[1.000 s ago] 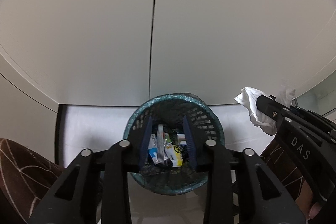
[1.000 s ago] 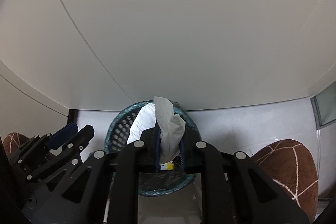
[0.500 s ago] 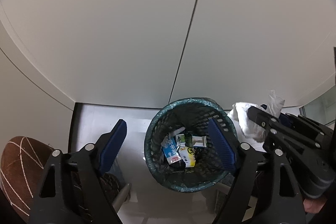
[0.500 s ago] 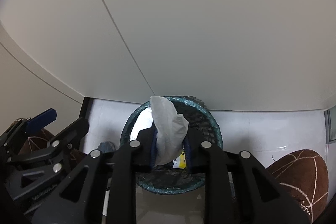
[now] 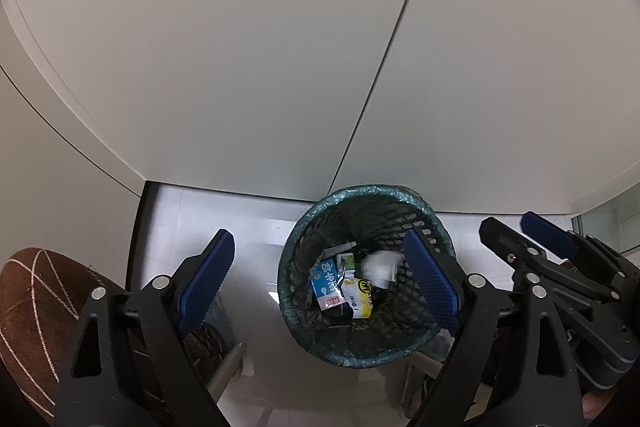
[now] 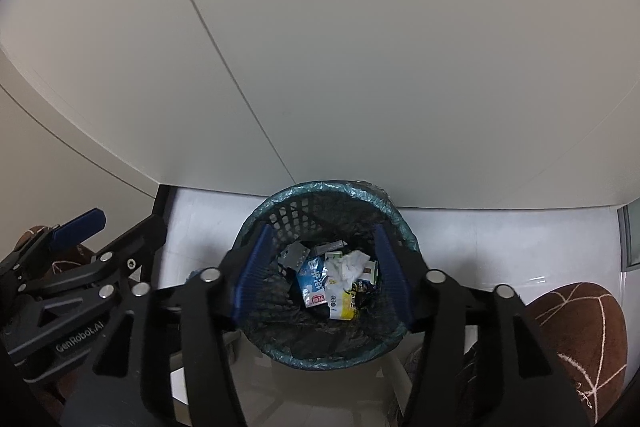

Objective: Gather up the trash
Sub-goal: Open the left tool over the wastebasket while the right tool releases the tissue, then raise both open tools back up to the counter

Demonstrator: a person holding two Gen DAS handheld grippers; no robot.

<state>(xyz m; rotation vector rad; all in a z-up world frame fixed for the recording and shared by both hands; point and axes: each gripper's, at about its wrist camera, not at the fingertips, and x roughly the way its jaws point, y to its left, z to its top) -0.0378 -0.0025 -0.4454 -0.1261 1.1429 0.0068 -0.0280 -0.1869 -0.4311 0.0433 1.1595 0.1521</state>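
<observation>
As both sets of jaws open with nothing between them, the left gripper (image 5: 320, 287) and right gripper (image 6: 324, 271) hover over the mesh bin (image 6: 256, 215), where a white tissue (image 6: 354, 263) lies among cartons; likely next, seeking more litter. Only the left view catches the tissue blurred

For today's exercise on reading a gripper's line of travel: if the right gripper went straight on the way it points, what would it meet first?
Probably the crumpled white tissue atop the trash in the bin. The right gripper, jaws opening and empty, points into its mouth; depth is unclear.
</observation>
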